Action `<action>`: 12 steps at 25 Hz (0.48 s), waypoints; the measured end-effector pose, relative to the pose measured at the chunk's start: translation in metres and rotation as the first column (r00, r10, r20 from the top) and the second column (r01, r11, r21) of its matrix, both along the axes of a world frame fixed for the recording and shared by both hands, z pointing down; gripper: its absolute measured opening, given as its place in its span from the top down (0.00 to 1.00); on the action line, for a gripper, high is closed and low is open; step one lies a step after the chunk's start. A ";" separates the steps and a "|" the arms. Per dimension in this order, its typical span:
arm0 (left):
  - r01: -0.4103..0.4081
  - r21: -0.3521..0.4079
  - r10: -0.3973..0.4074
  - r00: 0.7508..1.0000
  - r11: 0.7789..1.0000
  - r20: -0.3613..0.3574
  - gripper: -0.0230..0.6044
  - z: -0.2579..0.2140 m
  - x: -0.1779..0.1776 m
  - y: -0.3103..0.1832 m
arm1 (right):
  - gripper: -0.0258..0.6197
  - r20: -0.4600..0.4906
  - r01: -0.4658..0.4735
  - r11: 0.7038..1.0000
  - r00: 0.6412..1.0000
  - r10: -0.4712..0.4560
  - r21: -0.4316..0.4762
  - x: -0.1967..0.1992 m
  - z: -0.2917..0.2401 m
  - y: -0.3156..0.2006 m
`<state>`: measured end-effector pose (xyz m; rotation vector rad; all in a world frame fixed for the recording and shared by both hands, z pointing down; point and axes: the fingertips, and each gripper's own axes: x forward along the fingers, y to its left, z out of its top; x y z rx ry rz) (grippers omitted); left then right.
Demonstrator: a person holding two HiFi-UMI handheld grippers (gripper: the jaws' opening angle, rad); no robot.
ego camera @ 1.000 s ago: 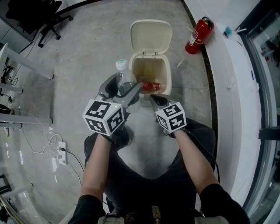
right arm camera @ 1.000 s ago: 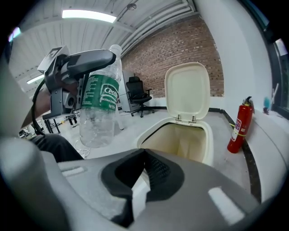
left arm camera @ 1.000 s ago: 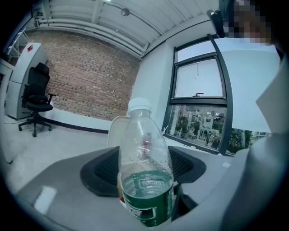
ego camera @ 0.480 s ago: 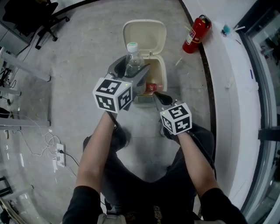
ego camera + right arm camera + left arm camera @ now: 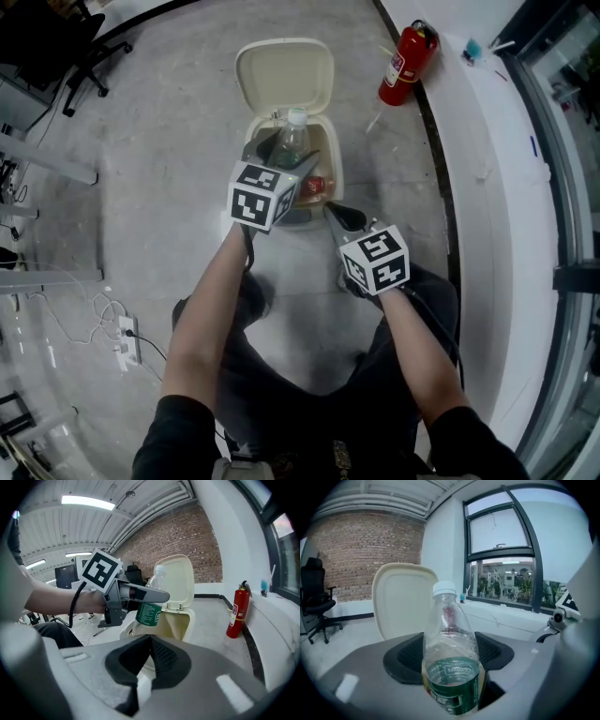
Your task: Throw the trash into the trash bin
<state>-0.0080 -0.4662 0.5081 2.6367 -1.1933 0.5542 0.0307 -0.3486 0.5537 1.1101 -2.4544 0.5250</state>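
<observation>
- Black short sleeves [image 5: 183, 427], dark trousers [image 5: 319, 412].
- Grey left gripper [image 5: 286, 157] and right gripper [image 5: 339, 216] — each bears a black-and-white marker cube [image 5: 263, 195].
- Black cable [image 5: 439, 325] along the right arm.

bottle [image 5: 292, 141]: in the head view only the cap and shoulders clear the left gripper [image 5: 284, 157]. In the left gripper view its bottom is cut off by the lower edge, and the label print is too blurred to read.
trash bin [image 5: 335, 173]: in the head view its near wall and much of its opening are hidden behind the left gripper. In the left gripper view only the raised lid [image 5: 401, 599] shows above the fingers.
red item [image 5: 315, 186]: lies in the bin, partly covered by a finger; too small to identify.
fire extinguisher [image 5: 405, 58]: label too small to read.
office chair [image 5: 42, 37]: cut off at the head view's top-left corner.
</observation>
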 end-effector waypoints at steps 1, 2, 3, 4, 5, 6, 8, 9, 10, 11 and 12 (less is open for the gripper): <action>-0.016 -0.005 0.016 0.999 1.000 0.029 0.42 0.002 0.003 0.000 | 0.96 0.001 -0.002 1.000 1.000 0.002 -0.002 0.001 0.001 0.000; -0.030 -0.013 0.031 0.998 0.999 0.058 0.42 0.006 0.006 0.000 | 0.96 0.003 -0.003 1.000 1.000 0.003 -0.004 0.001 0.002 0.001; -0.045 -0.022 0.046 0.995 0.999 0.088 0.42 0.009 0.009 0.000 | 0.96 0.004 -0.003 1.000 1.000 0.003 -0.005 0.001 0.002 0.001; -0.060 -0.030 0.063 0.991 0.998 0.121 0.42 0.013 0.011 -0.001 | 0.96 0.005 -0.004 1.000 1.000 0.004 -0.006 0.002 0.002 0.001; -0.077 -0.037 0.082 0.984 0.996 0.156 0.42 0.018 0.014 -0.001 | 0.96 0.006 -0.004 1.000 1.000 0.004 -0.007 0.003 0.002 0.001; -0.094 -0.044 0.100 0.976 0.995 0.192 0.42 0.023 0.016 0.000 | 0.96 0.006 -0.004 1.000 1.000 0.004 -0.007 0.004 0.002 0.000; -0.120 -0.061 0.132 0.958 0.991 0.253 0.42 0.034 0.019 0.001 | 0.96 0.005 -0.005 1.000 1.000 0.005 -0.007 0.005 0.002 -0.001; -0.126 -0.073 0.142 0.951 0.989 0.274 0.42 0.040 0.019 0.002 | 0.96 0.004 -0.006 1.000 1.000 0.006 -0.008 0.006 0.003 0.000; -0.127 -0.087 0.148 0.945 0.988 0.290 0.42 0.046 0.019 0.003 | 0.96 0.004 -0.007 1.000 1.000 0.007 -0.009 0.006 0.004 0.000; -0.124 -0.104 0.151 0.941 0.987 0.303 0.42 0.052 0.018 0.003 | 0.96 0.004 -0.008 1.000 1.000 0.008 -0.010 0.006 0.004 0.000; -0.120 -0.120 0.152 0.937 0.986 0.315 0.42 0.058 0.016 0.003 | 0.96 0.003 -0.008 1.000 1.000 0.008 -0.011 0.007 0.005 0.000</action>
